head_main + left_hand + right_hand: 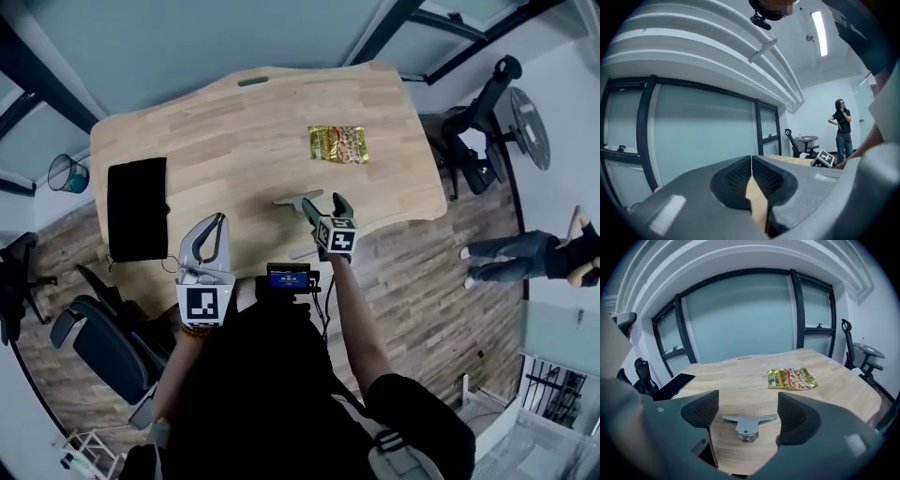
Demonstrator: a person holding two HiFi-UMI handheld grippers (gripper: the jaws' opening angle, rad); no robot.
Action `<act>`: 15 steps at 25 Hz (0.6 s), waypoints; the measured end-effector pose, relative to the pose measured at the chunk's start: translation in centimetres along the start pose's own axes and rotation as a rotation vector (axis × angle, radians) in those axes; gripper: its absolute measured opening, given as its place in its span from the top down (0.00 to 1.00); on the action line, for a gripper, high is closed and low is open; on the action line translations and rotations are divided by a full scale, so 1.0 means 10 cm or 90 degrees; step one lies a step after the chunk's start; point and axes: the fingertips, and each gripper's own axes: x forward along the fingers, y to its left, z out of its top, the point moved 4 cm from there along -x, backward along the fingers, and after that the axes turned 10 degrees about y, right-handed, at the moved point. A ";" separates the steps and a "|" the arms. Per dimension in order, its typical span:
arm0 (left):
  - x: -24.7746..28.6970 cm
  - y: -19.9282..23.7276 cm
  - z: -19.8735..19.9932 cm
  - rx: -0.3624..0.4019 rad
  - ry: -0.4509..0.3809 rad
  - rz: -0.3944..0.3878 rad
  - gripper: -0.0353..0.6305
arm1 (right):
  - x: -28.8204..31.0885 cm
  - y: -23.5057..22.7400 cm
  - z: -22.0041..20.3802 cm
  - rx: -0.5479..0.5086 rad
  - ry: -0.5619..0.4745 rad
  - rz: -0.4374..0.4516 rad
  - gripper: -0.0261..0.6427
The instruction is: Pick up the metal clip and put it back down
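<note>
- The metal clip (pixel 748 424) lies flat on the wooden table (pixel 234 122), towards its near edge; its handles are spread sideways; nothing grips it
- The right gripper (pixel 747 409) hangs just above the clip, tilted down at it; its jaws stand wide apart, one on each side of the clip in the right gripper view, and neither pad touches it
- The left gripper (pixel 751 163) is held to the left, near level; its jaws are pressed together with nothing between them
- A snack packet (pixel 791 378) lies beyond the clip, well apart; a black mat (pixel 137 208) lies at the table's left
- A person (pixel 843 126) stands off to the right
</note>
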 end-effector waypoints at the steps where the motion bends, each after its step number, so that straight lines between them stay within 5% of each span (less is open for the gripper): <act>1: 0.02 -0.01 0.03 -0.001 -0.006 -0.007 0.94 | -0.10 0.01 0.05 -0.002 -0.011 -0.003 0.33; 15: 0.26 -0.13 0.18 0.037 -0.027 -0.077 0.94 | -1.36 0.40 0.56 -0.034 -0.190 -0.041 0.51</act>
